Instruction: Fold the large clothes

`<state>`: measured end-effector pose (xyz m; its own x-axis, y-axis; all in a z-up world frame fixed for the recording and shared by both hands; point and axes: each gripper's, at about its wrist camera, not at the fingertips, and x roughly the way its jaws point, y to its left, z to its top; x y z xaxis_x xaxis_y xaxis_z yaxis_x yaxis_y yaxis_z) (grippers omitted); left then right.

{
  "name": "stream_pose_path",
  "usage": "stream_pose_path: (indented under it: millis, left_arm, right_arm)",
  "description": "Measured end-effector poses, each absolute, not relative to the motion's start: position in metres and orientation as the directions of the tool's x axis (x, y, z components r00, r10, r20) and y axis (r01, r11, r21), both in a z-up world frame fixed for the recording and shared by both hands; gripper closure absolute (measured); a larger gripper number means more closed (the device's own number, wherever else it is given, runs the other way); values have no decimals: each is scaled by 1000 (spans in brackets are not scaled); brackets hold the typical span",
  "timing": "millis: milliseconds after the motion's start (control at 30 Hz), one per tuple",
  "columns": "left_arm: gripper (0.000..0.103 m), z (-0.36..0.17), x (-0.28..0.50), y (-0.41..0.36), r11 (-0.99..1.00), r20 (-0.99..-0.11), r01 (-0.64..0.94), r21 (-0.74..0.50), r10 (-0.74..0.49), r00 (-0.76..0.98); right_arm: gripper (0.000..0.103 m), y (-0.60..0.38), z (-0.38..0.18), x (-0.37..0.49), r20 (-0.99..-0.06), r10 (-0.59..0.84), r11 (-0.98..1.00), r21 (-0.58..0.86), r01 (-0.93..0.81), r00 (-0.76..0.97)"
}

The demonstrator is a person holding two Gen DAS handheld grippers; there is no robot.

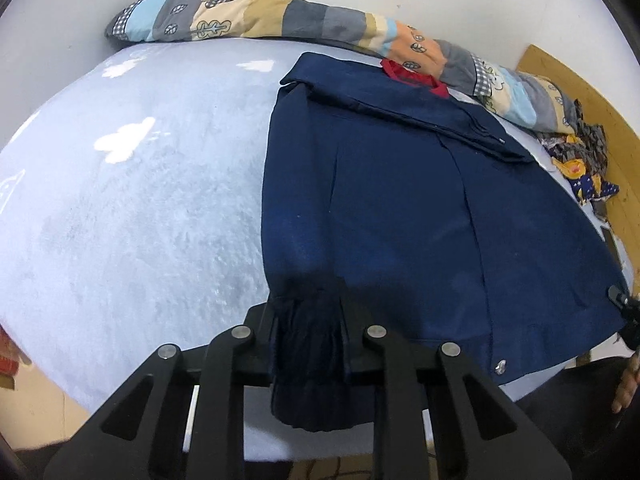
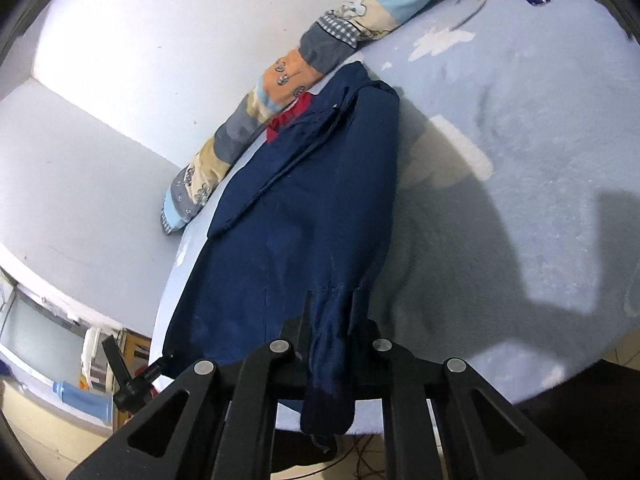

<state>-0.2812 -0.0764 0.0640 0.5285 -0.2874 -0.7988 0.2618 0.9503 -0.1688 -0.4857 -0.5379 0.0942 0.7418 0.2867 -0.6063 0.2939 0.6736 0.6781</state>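
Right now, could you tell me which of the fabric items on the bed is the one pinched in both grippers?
The navy jacket: its near hem is bunched in the left gripper and right gripper. The patchwork quilt and the crumpled star-print cloth lie untouched.

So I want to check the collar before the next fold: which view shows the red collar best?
The left wrist view: the red collar lies open at the jacket's far end, beside the quilt. The right wrist view shows it smaller, partly tucked against the quilt.

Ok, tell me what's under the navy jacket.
The navy jacket lies on the pale blue bedspread. A red garment pokes out at its far end; the rest underneath is covered.
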Motion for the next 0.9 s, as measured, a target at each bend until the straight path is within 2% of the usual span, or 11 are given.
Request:
stream_pose_path:
  millis: [300,567,900]
  left_arm:
    - [84,97,-316,-62,941,-769,273,-201,-324,552]
    - [84,121,-297,-48,930,-736,254,-267,-367,569]
    - [83,183,-268,-62,940,-644,277,-201,-340,686]
  right_arm:
    - [93,-531,128,-519,-595,301,673,686,276,745]
    - [93,-542,152,-512,-527,339,631,742,227,780]
    - [93,-553,215,-478,-455,323,675,725,135,830]
